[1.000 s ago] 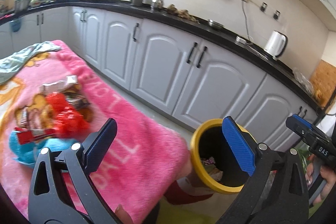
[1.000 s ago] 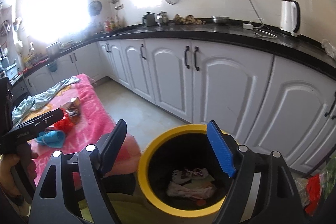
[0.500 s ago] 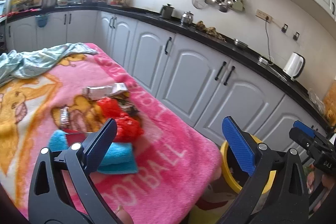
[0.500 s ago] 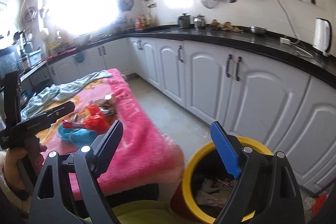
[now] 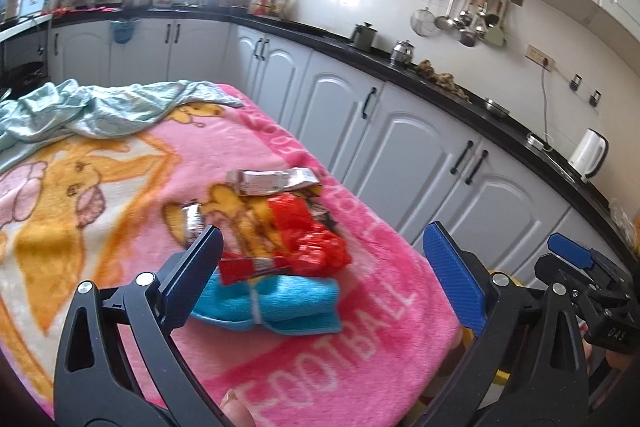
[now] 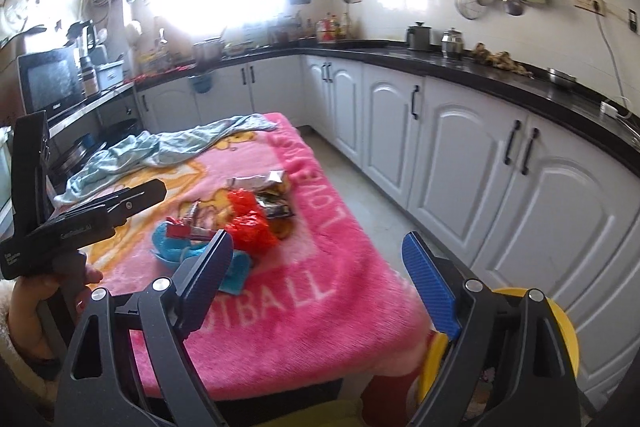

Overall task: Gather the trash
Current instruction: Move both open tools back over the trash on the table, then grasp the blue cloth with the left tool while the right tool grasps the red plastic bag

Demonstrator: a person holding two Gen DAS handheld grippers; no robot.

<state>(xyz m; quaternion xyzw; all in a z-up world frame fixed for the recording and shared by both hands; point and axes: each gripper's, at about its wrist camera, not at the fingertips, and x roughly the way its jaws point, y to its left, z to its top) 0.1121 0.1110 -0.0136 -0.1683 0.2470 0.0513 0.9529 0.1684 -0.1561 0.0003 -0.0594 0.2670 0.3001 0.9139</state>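
A: Nearest first. We note the left gripper (image 5: 320,275) with its jaws spread wide and nothing between them. The right gripper (image 6: 320,275) reads the same: wide apart, empty.

B: Where is the trash relative to each?

A: In the left wrist view, the trash pile (image 5: 280,223) lies directly ahead, just past the fingertips and slightly toward the left finger. It rests on the pink blanket (image 5: 380,311). A folded blue cloth (image 5: 272,303) sits at its near edge, with a red-and-silver wrapper (image 5: 248,267) lying over it.

B: And from the right side?

A: In the right wrist view the same pile (image 6: 244,215) lies ahead and to the left, farther off. We judge the left gripper the nearer tool for the next pick.

B: Long axis?

A: The pile runs roughly away from us: blue cloth nearest, crumpled red plastic (image 5: 308,239) in the middle, a silver foil wrapper (image 5: 272,181) at the far end. The foil wrapper itself lies crosswise.

B: Drop point?

A: The yellow bin (image 6: 560,339) stands beside the table's near right corner, partly hidden behind the right gripper.

B: Farther back?

A: A pale green cloth (image 5: 100,107) lies bunched at the far end of the blanket.
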